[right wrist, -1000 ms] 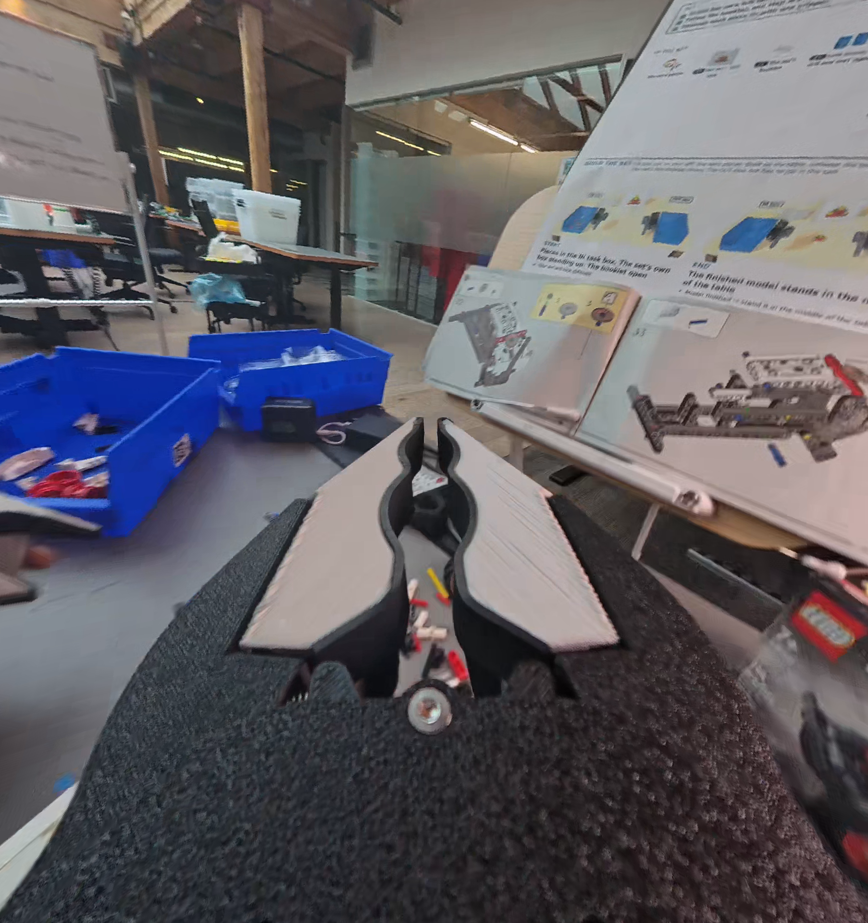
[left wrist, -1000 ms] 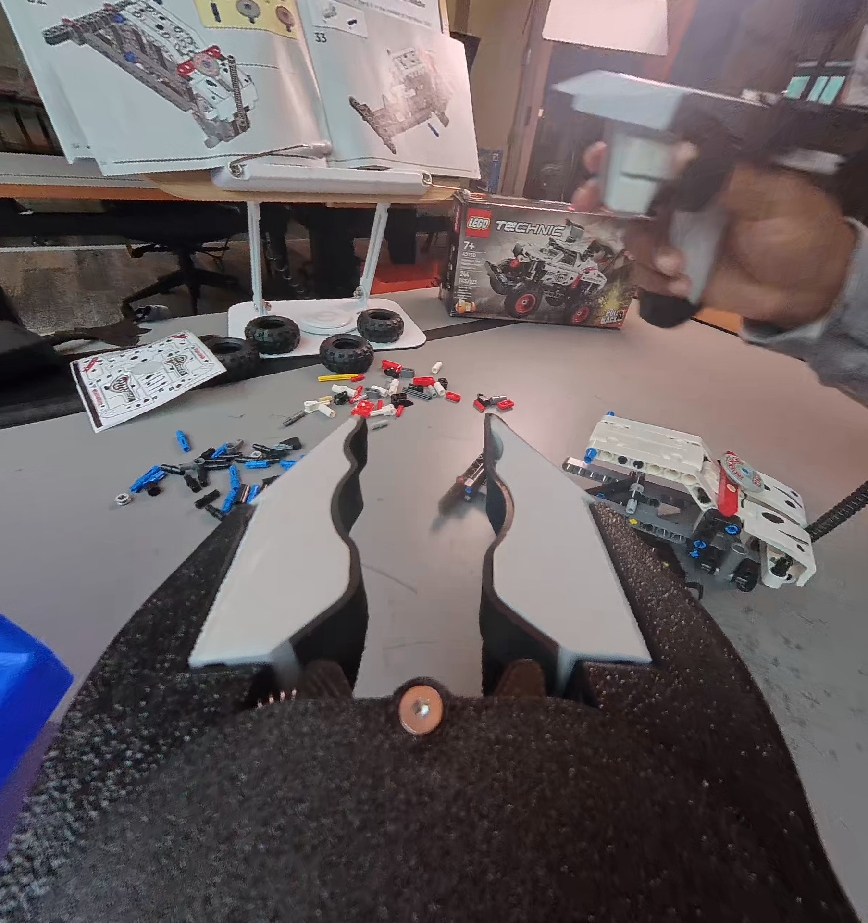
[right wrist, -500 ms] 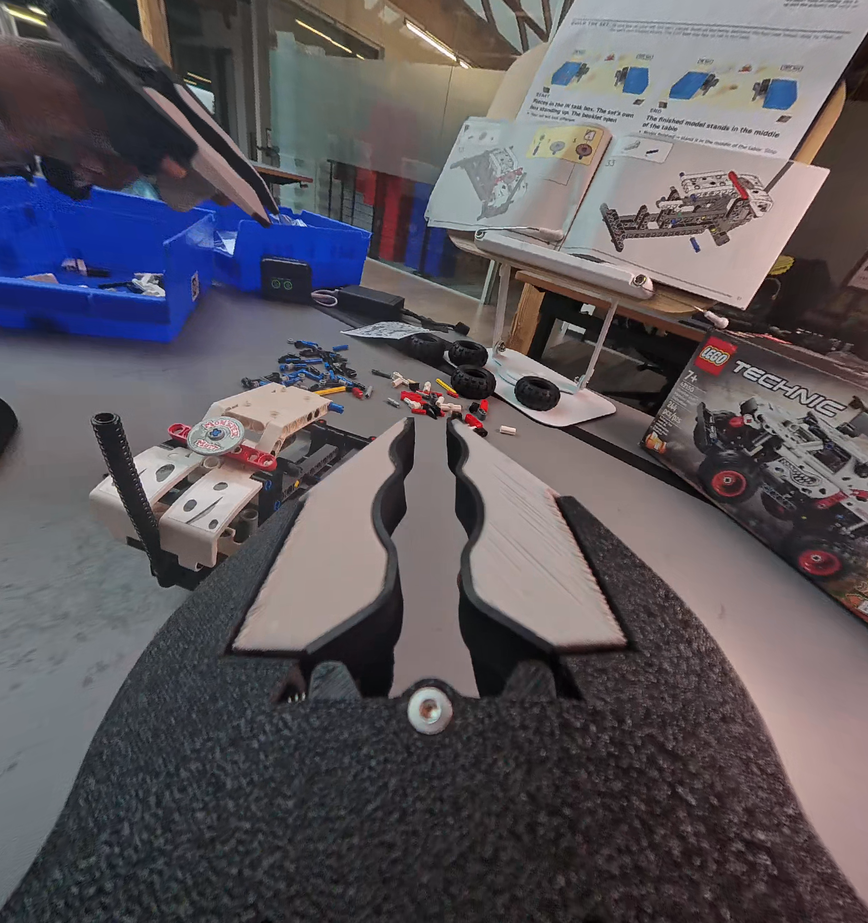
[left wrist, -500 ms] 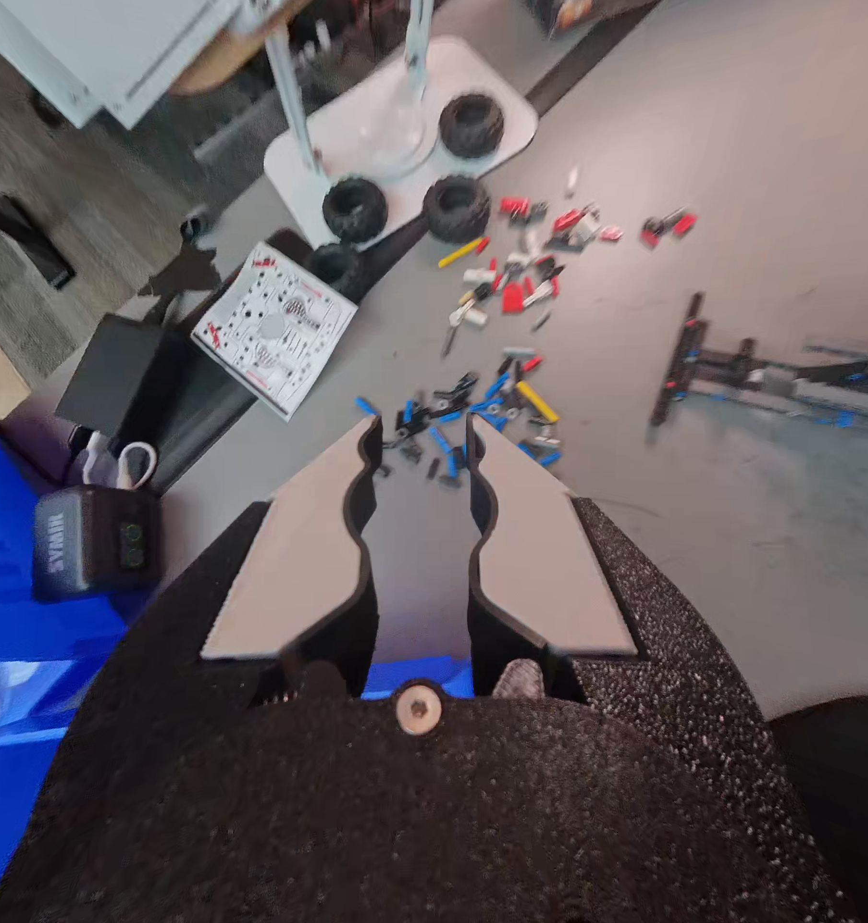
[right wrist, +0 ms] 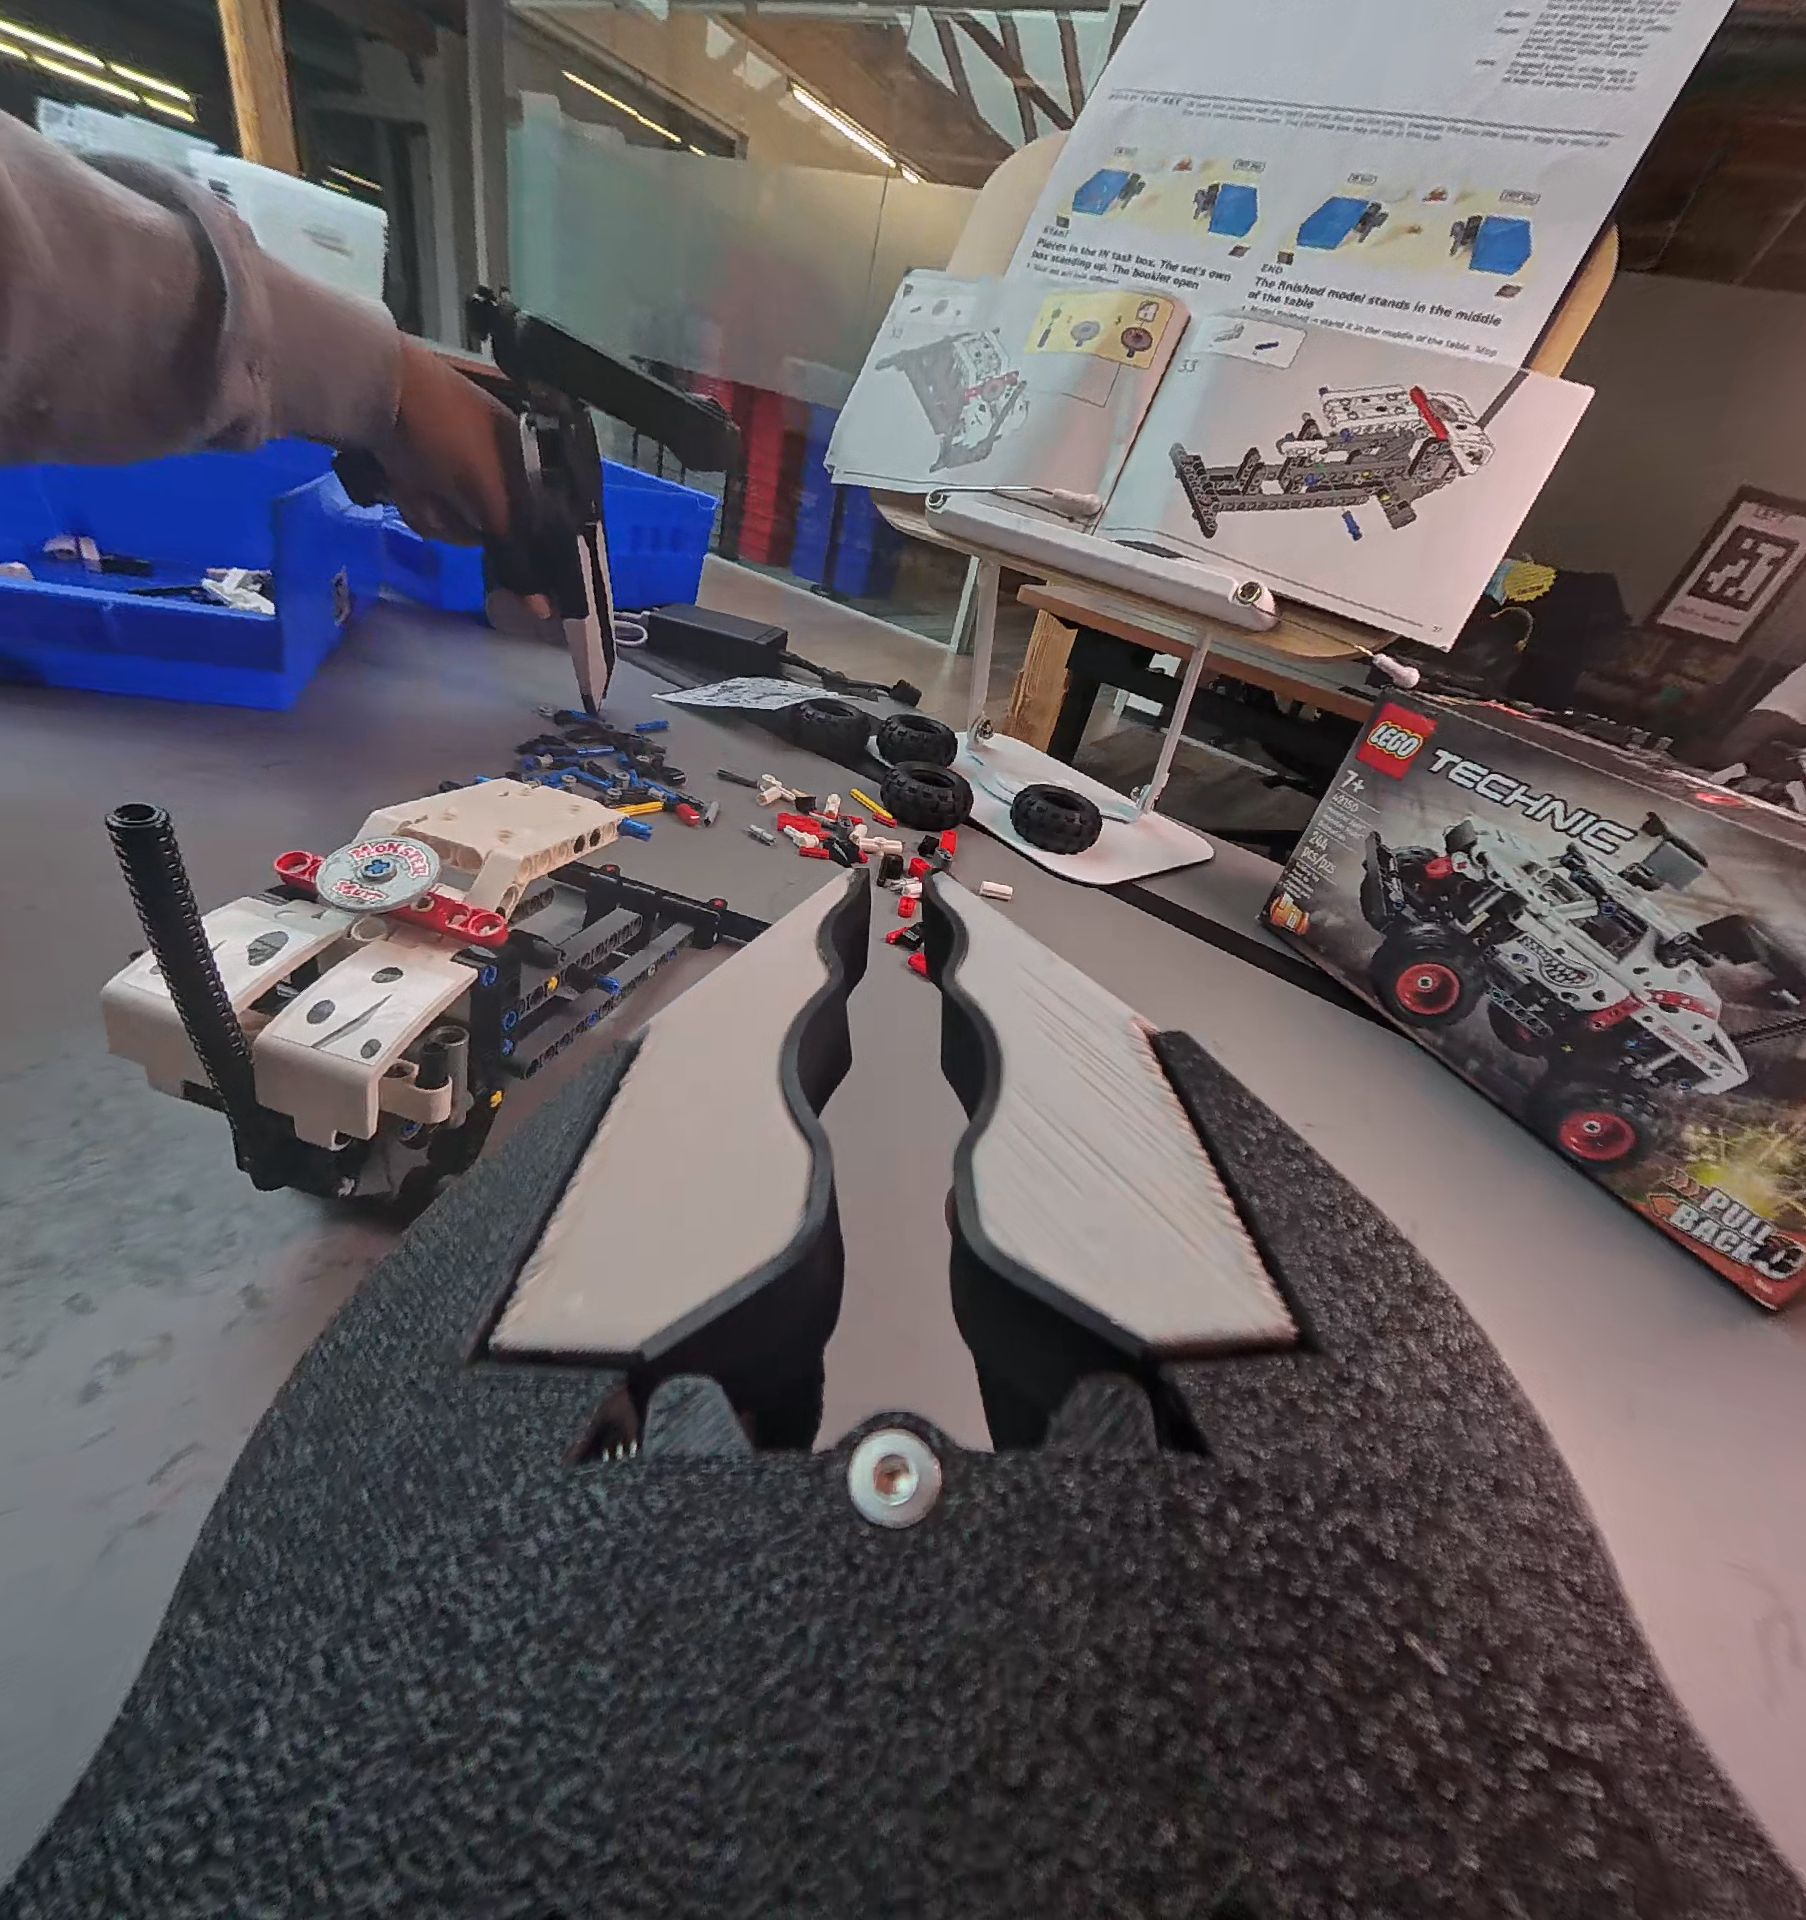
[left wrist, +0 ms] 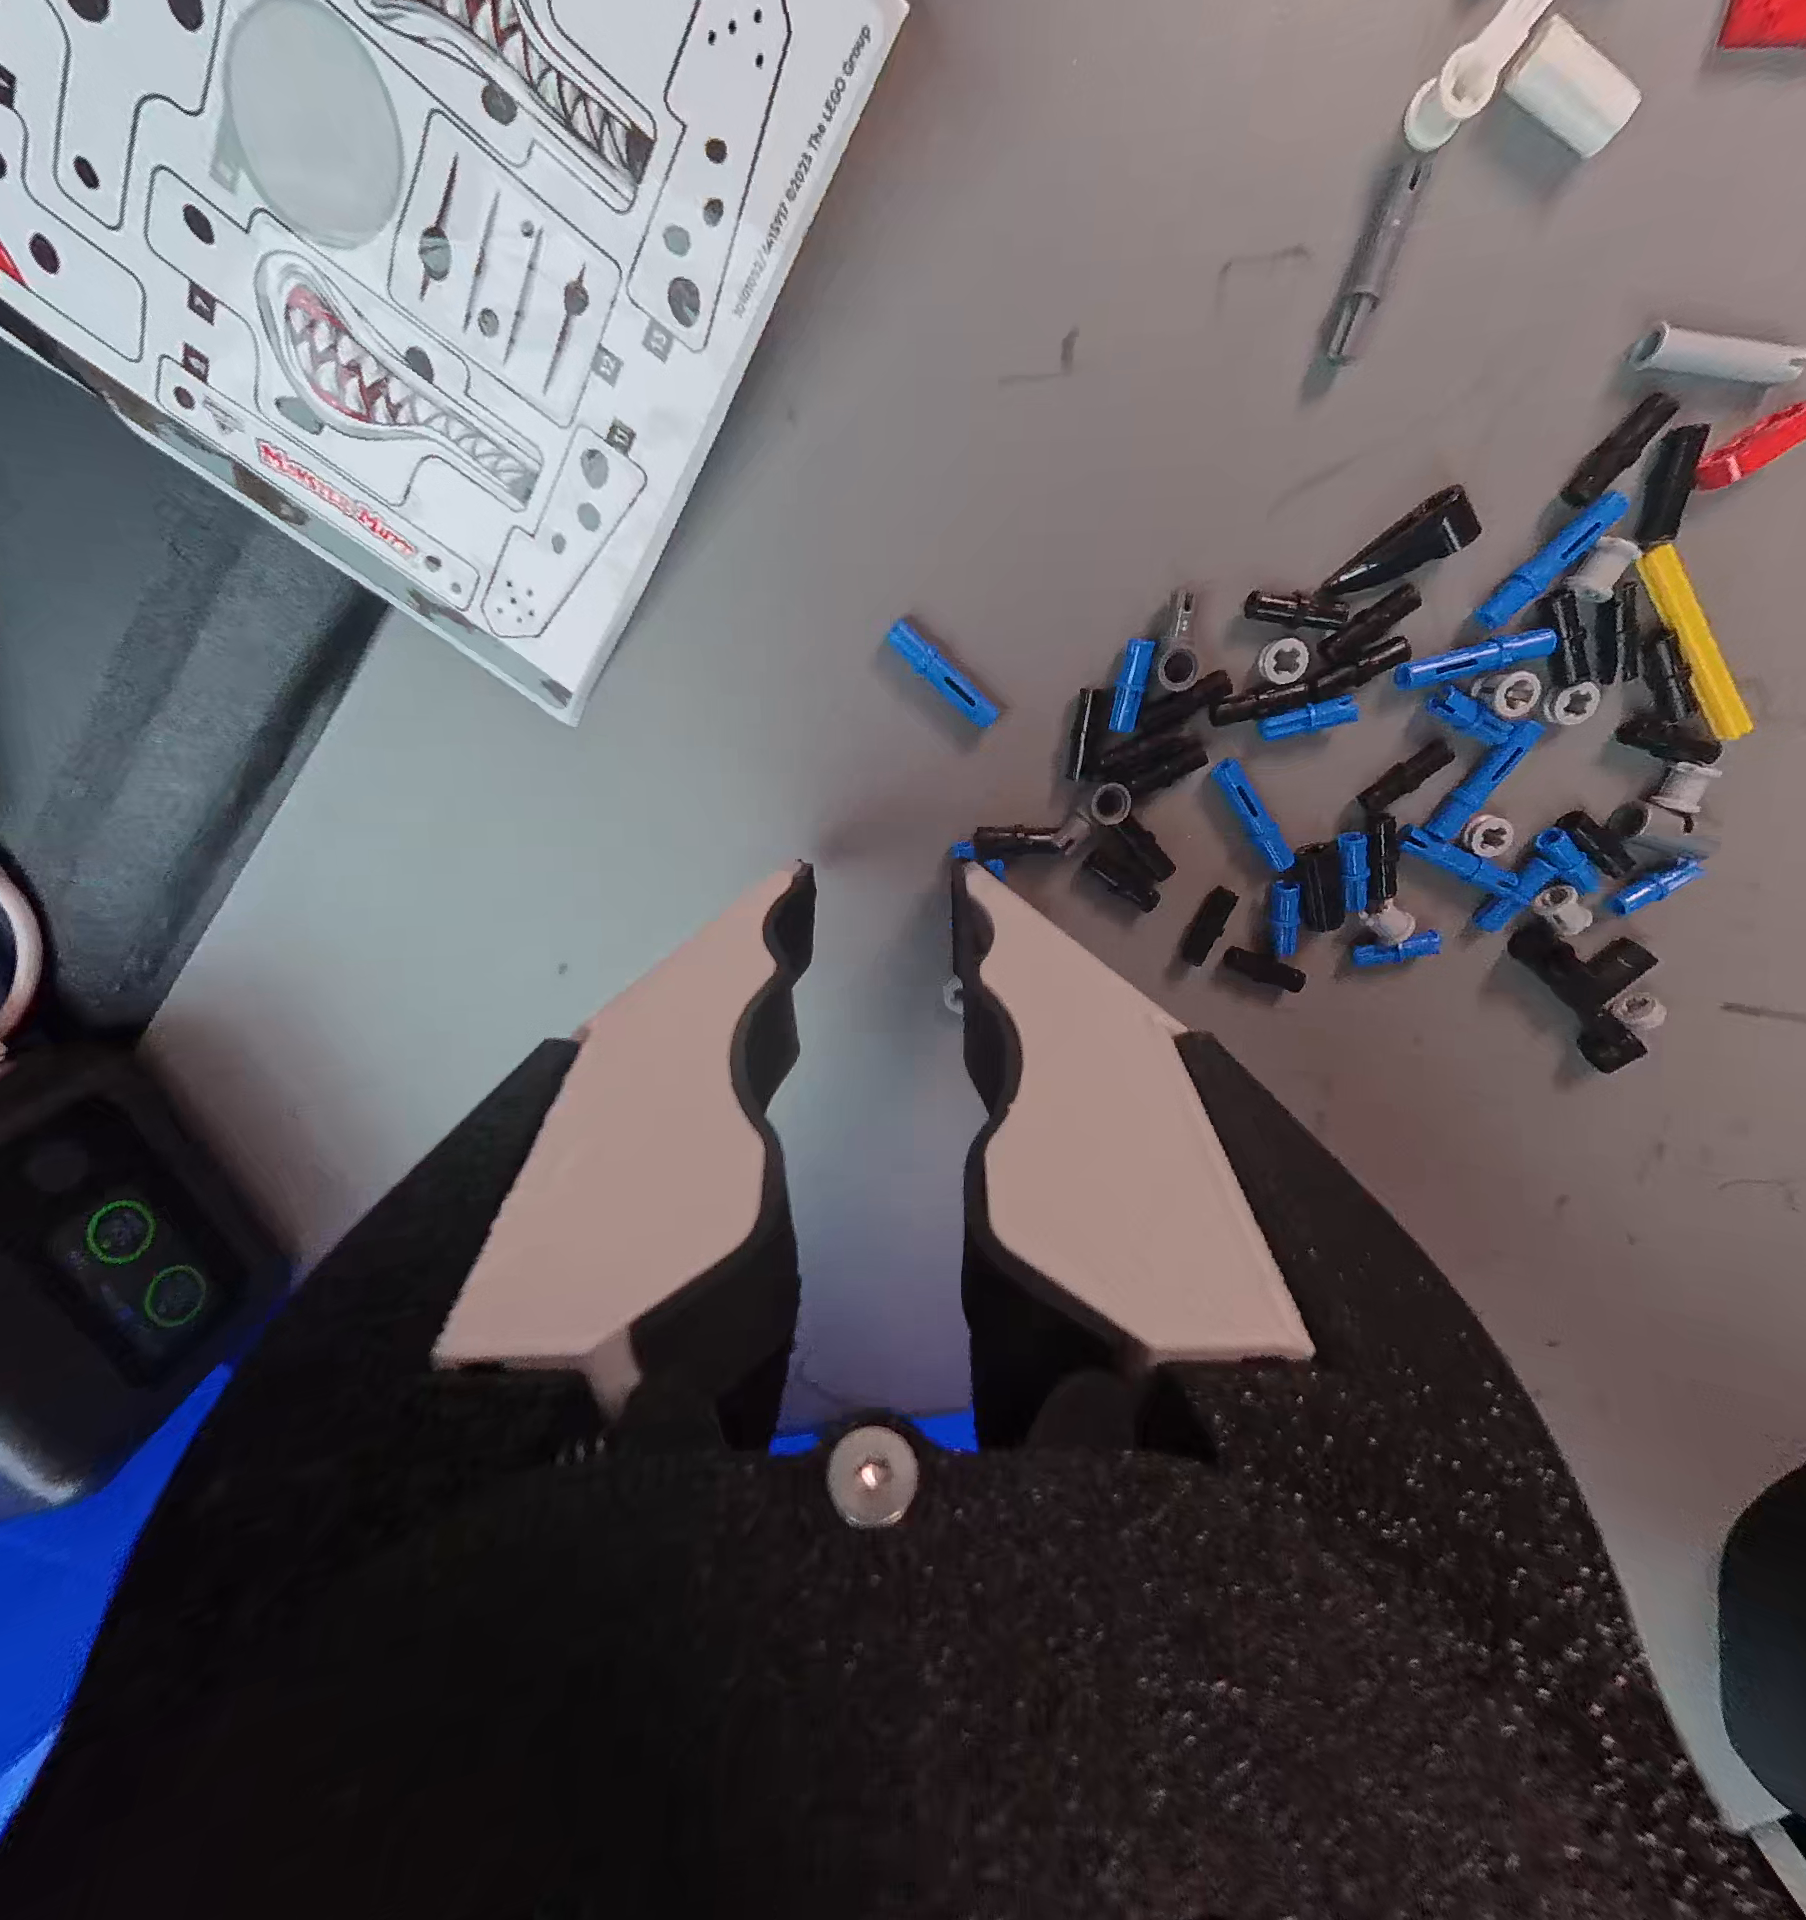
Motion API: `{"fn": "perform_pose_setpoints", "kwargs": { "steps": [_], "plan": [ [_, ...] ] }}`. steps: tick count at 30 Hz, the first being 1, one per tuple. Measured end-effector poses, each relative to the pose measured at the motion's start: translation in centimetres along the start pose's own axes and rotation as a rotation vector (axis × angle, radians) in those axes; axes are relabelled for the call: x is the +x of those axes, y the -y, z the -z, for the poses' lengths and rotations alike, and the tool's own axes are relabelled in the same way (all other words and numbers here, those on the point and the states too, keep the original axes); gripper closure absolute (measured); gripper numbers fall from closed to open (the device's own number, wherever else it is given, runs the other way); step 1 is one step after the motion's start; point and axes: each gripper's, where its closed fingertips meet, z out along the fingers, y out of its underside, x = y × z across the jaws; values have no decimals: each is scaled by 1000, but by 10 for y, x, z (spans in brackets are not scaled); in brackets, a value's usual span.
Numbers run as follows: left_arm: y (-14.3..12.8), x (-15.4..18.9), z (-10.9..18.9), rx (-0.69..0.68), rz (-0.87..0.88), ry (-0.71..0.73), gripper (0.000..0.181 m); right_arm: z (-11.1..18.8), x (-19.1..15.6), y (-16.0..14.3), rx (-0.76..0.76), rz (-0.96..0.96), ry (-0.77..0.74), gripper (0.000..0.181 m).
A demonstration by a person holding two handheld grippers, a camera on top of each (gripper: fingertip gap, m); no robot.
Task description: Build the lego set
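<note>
Model: the half-built truck chassis (right wrist: 359,977) sits on the desk toward its left side in the right wrist view, white panels on top, a black ribbed hose standing up at its near end.
Loose parts: a heap of blue and black pins (left wrist: 1398,769) lies beyond the model; one lone blue pin (left wrist: 943,672) lies apart, toward the sticker sheet (left wrist: 359,270).
Left gripper (left wrist: 878,878): fingers released with nothing between them, tips down at the near edge of the heap.
Right gripper (right wrist: 894,894): fingers parted by a narrow gap, empty, held low beside the model.
Step in hand: likely picking a pin; best to single out one lying free at the heap's edge, straddle it across its length, and close gently so neighbours don't scatter.
Surface: grey desk (right wrist: 99,1247), scuffed; four black tyres (right wrist: 925,795) near the booklet stand (right wrist: 1086,831).
Room: set box (right wrist: 1564,966) at the right, blue bins (right wrist: 151,613) at the far left edge.
</note>
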Motion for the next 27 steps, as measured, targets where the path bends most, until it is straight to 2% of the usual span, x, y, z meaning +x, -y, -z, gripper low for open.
{"fn": "perform_pose_setpoints", "kwargs": {
  "steps": [14,17,19,21,22,24,27],
  "plan": [
    [-15,5,-1,-55,-108,37,157,2,3,1,-2,-11,-10,172],
    [-15,6,-2,-59,-121,39,164,2,5,0,-5,-24,-12,172],
    [-16,11,-3,-61,-120,-2,177,2,5,0,-6,-23,-11,172],
    [-14,8,-1,-61,-128,22,177,1,4,0,-9,-17,-10,172],
    [-9,10,4,-34,-129,26,177,1,4,-1,-10,-14,-11,172],
    [13,28,28,104,-126,-7,177,2,4,-1,-9,-14,-12,172],
    [35,83,76,272,-218,-63,178,2,5,-1,-8,-22,-17,172]
  ]
}}
